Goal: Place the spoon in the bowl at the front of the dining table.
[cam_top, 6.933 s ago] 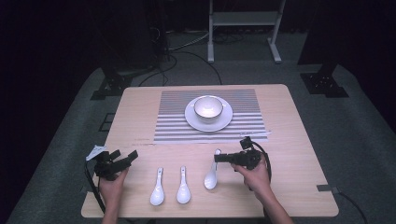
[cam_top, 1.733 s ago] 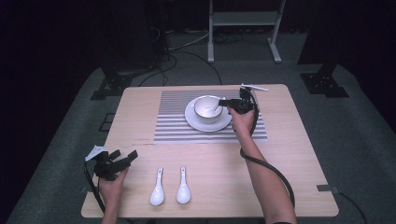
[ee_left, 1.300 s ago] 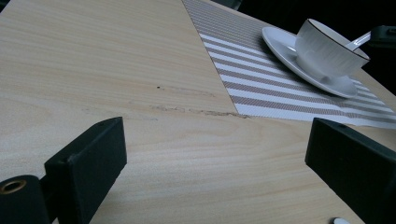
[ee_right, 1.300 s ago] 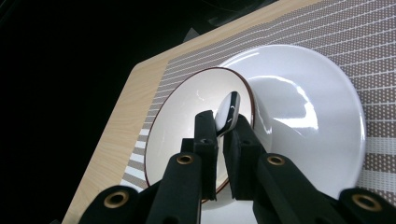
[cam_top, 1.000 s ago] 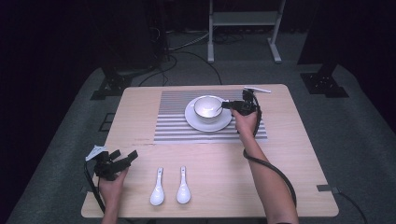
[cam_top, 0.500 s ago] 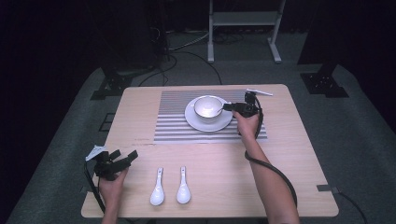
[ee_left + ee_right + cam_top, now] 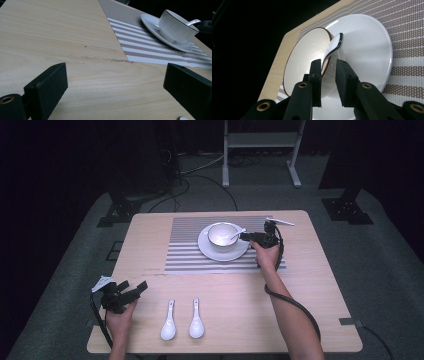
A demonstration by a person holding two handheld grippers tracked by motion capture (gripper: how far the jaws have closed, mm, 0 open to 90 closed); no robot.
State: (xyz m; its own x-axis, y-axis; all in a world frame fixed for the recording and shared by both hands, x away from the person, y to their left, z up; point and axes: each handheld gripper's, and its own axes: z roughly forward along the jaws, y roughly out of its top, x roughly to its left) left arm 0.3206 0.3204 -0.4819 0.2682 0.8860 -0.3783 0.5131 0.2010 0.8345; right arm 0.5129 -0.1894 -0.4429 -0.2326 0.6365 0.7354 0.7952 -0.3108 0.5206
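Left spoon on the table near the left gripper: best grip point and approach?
Grip the left spoon by its handle, the narrow end pointing away from the person. It lies flat with its wide bowl toward the table's near edge, and the second spoon lies close on its right. So the open left gripper should probably come from above or the left, jaws across the handle.

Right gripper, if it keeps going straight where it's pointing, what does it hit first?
Most likely the spoon leaning on the bowl's rim: its handle sits just ahead of the right gripper, between slightly parted jaws.
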